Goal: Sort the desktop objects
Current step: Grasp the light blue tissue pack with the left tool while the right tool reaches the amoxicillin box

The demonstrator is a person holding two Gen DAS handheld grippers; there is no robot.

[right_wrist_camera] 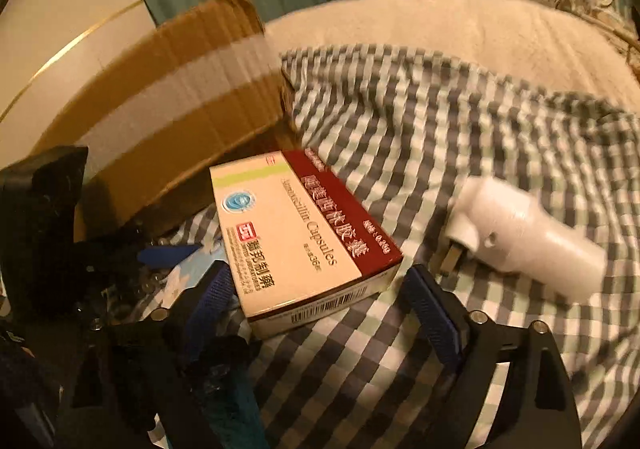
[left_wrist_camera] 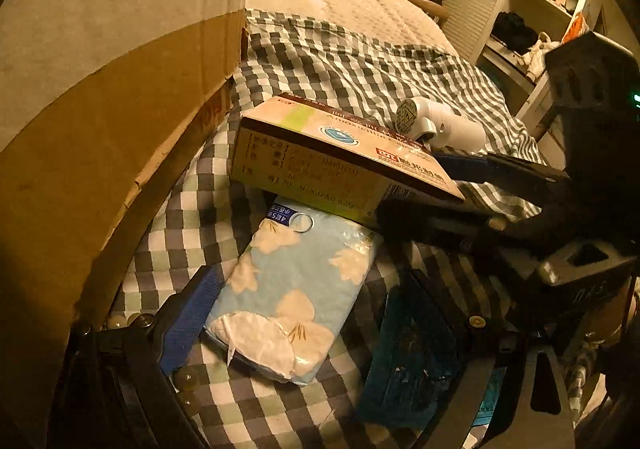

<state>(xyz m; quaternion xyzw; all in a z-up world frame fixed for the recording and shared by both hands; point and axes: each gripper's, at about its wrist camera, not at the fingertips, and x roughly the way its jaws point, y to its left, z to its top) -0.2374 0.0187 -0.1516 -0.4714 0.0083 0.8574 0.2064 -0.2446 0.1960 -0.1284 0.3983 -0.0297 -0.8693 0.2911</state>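
I see a capsule box [right_wrist_camera: 304, 237], cream on its broad face with a dark red band along one long side, a green stripe, a round blue emblem, the printed word "Capsules" and a barcode on its near end. It sits at the centre of the right wrist view on the checked bedspread [right_wrist_camera: 460, 121], its far end close to the cardboard carton [right_wrist_camera: 180, 97] at upper left.

My right hand-held gripper [right_wrist_camera: 320, 301] is wide open around the box's near end; the left blue pad [right_wrist_camera: 208, 301] looks to be touching the box's side, the other pad stands clear at lower right. In the left wrist view the box [left_wrist_camera: 332, 165] appears raised, overlapping the far end of a tissue pack [left_wrist_camera: 296, 289], pale blue with cream flowers.

My left hand-held gripper [left_wrist_camera: 304, 325] is also wide open, one finger just beside the pack, holding nothing.

The box's long axis runs from the upper left to the lower right of the right wrist frame, barcode end toward the camera. A white plug-in device [right_wrist_camera: 528, 237] lies at right, well apart.
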